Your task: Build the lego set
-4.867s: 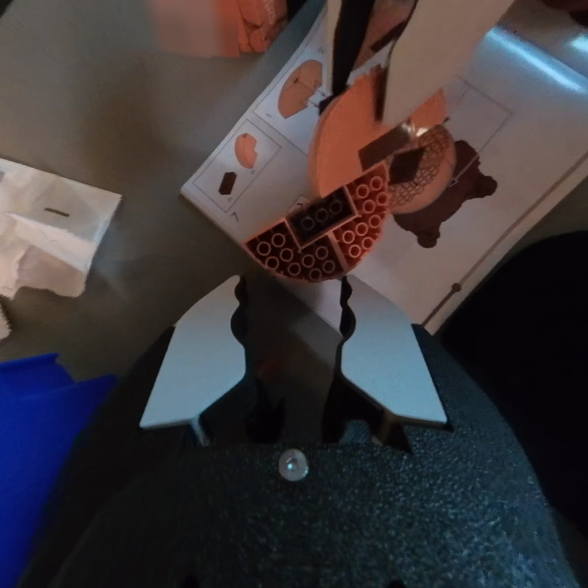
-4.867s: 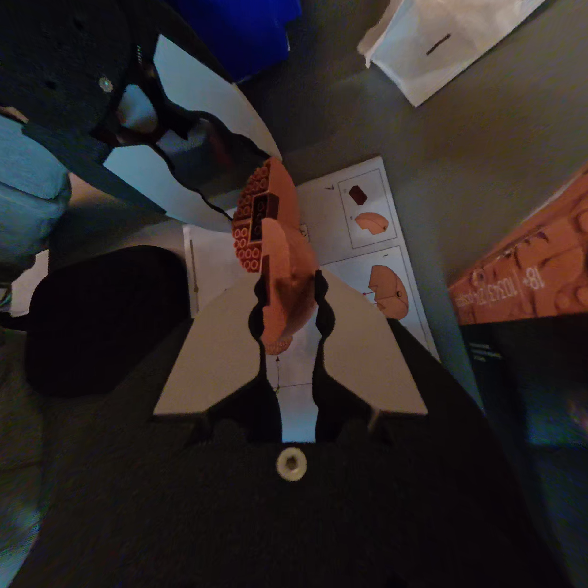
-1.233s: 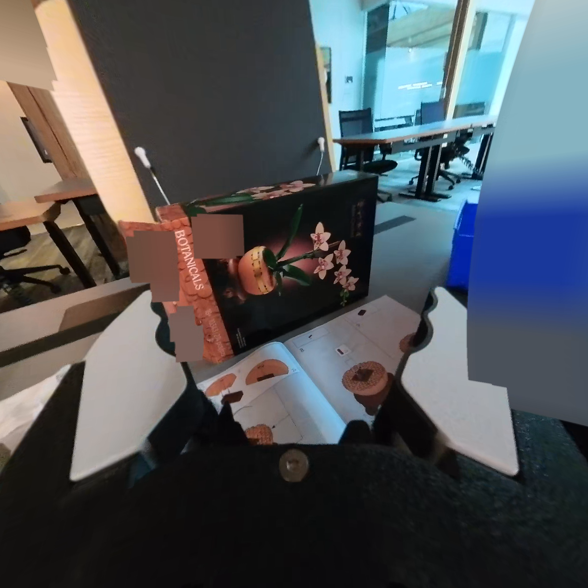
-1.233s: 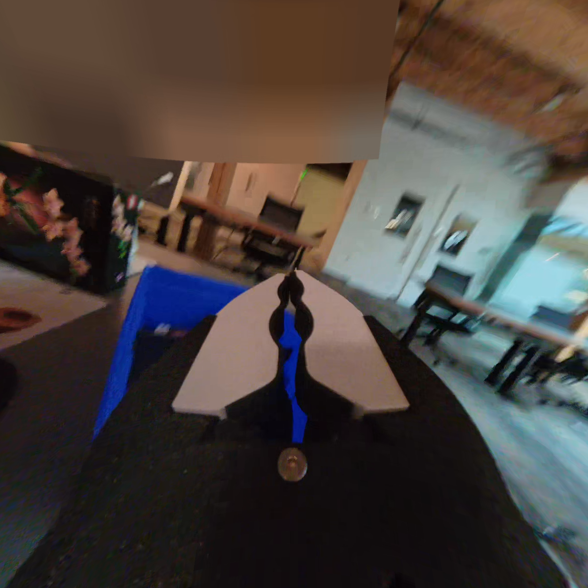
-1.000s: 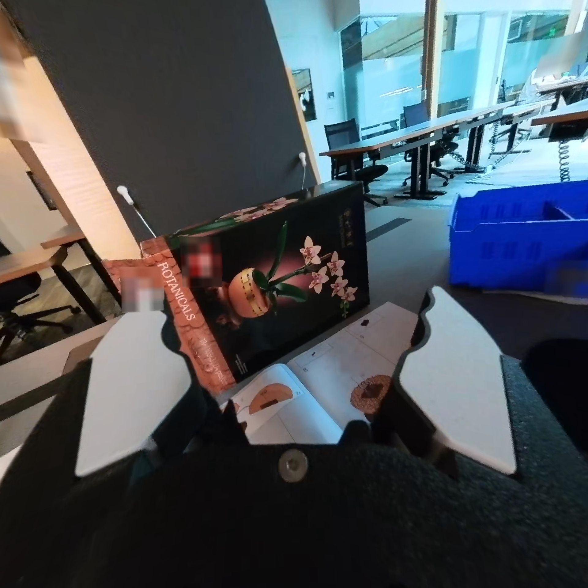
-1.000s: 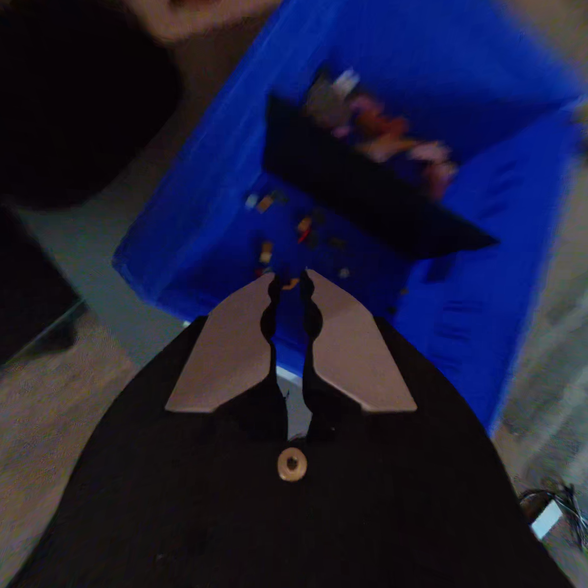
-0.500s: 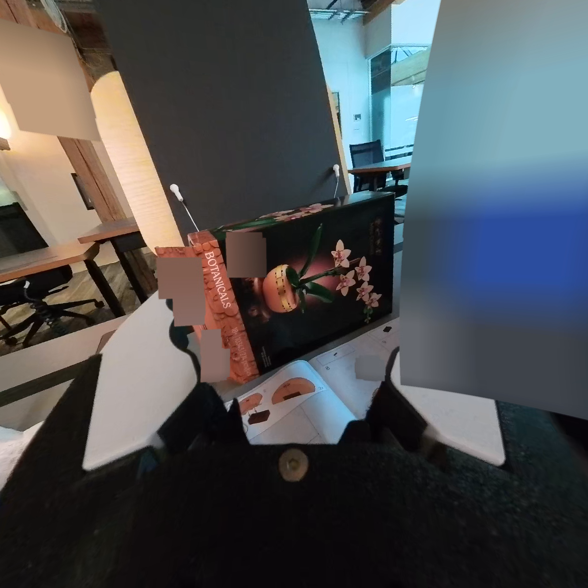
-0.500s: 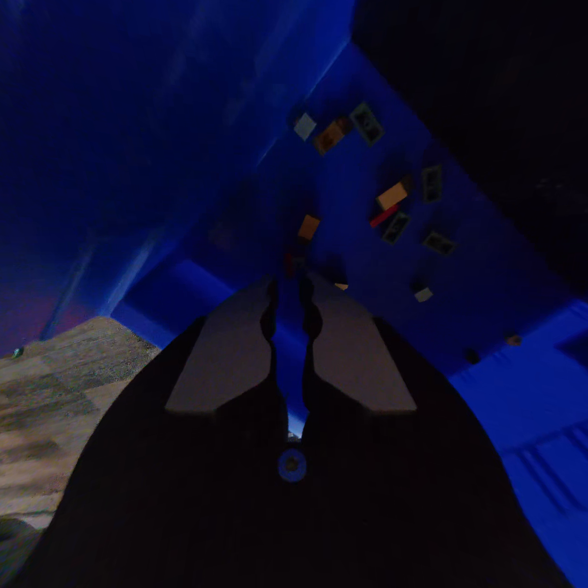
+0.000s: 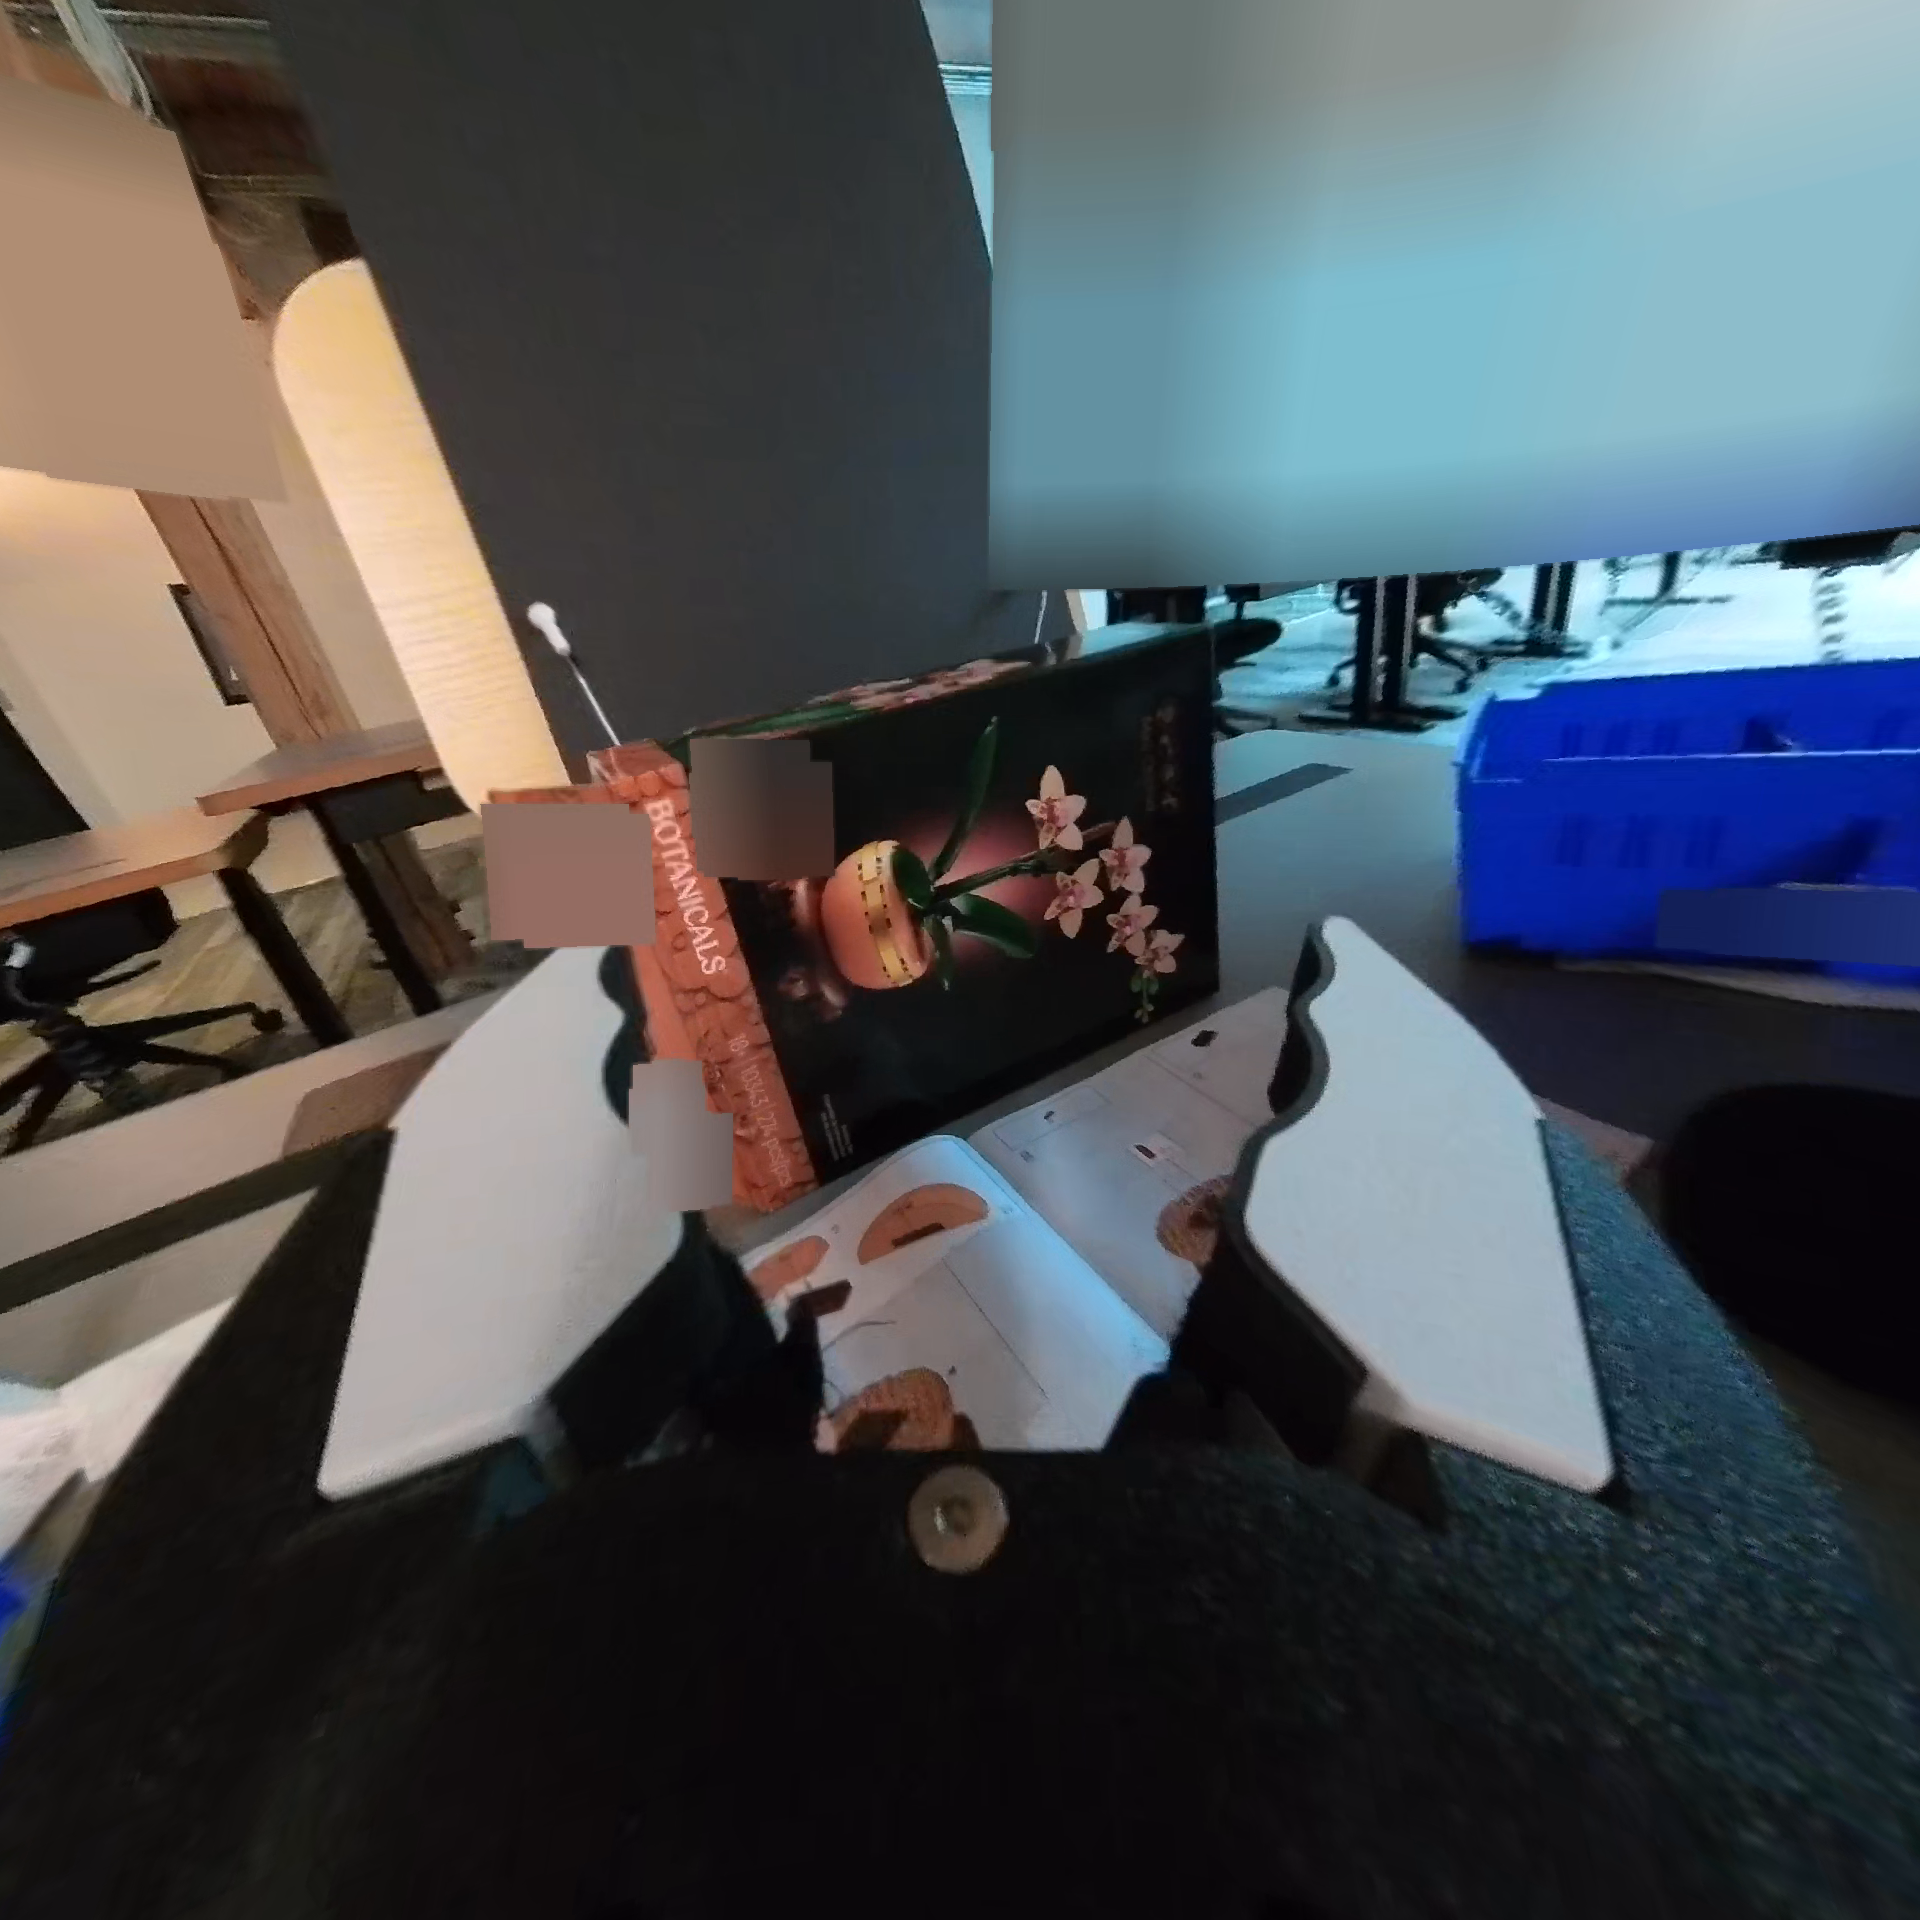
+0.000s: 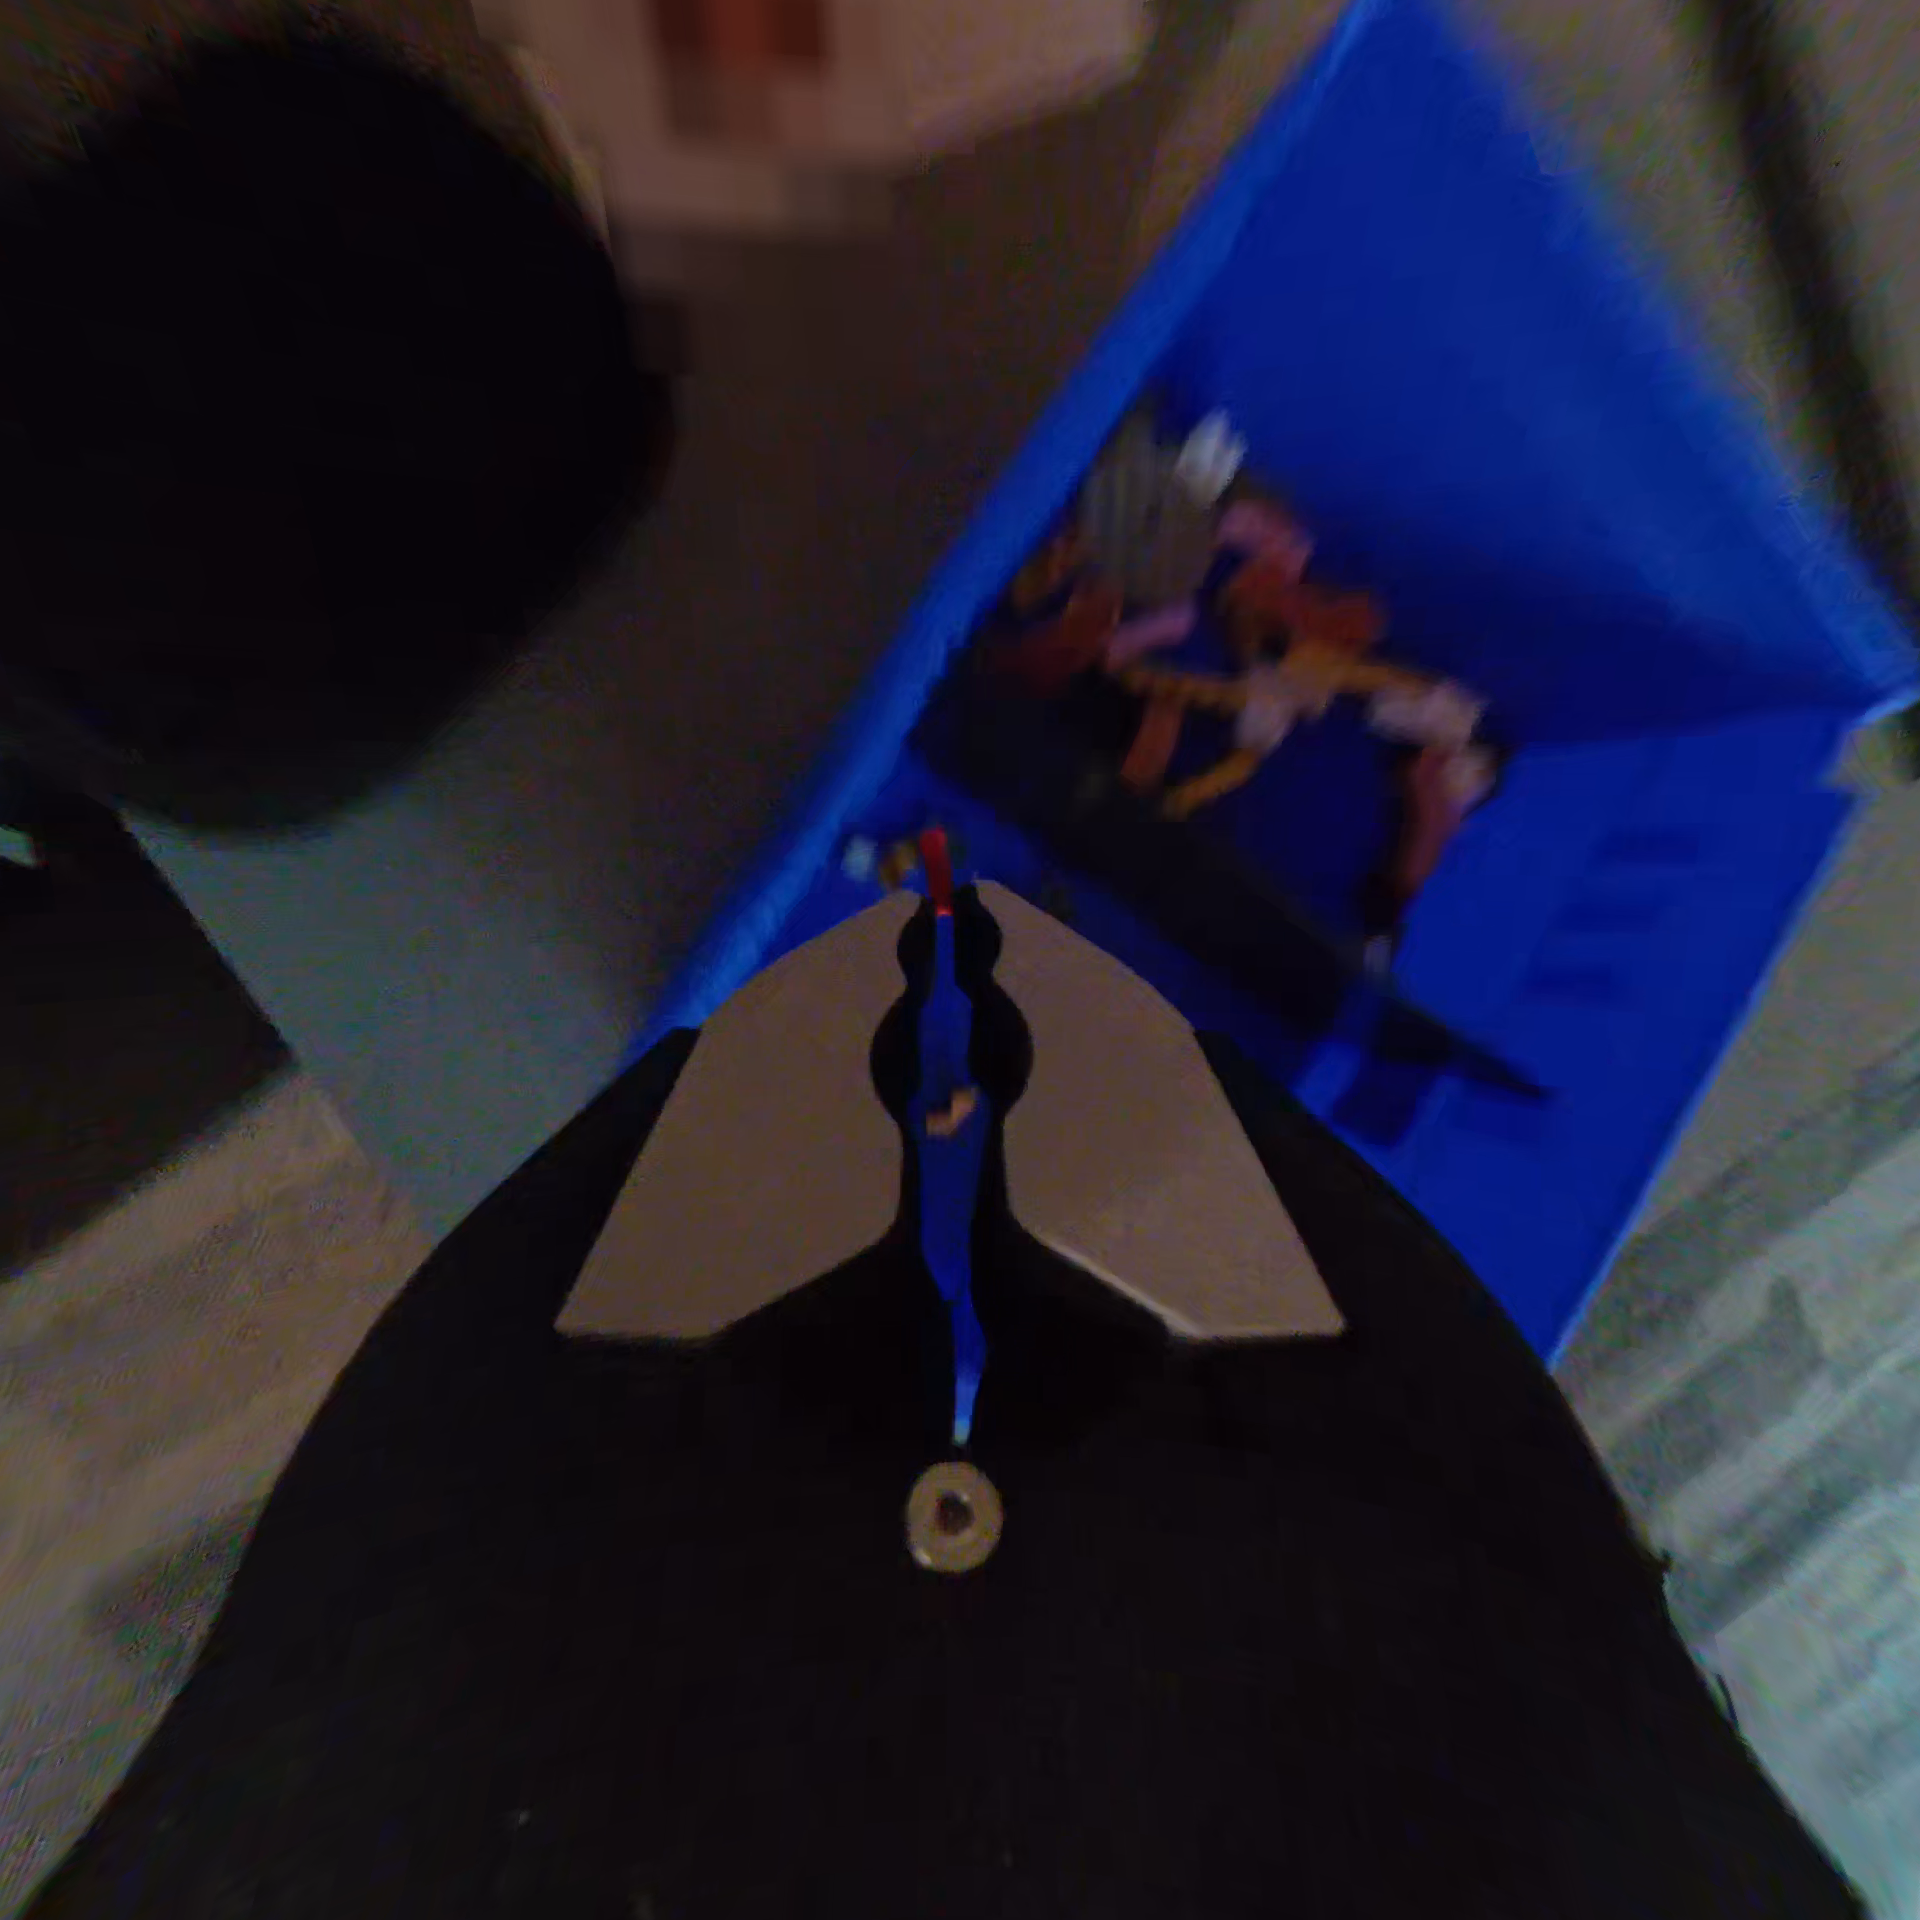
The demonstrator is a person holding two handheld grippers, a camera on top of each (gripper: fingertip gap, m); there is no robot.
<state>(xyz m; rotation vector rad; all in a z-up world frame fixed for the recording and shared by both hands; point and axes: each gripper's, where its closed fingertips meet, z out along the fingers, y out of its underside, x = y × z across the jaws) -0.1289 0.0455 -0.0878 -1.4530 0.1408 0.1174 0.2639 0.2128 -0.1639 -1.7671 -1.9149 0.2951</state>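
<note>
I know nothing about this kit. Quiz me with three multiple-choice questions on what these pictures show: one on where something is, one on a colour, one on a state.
1. Where does the open instruction booklet lie?
A) on the table, in front of the upright box
B) on top of the box
C) on a chair

2. What colour is the bin?
A) red
B) green
C) blue

3. How do the left tongs stand?
A) shut tight
B) wide open, holding nothing
C) clamped on the box

Answers:
1 A: the pages lie flat at the foot of the standing box.
2 C: its walls are bright blue in both views.
3 B: the two fingers stand far apart, and the box and booklet lie beyond them, untouched.
</note>
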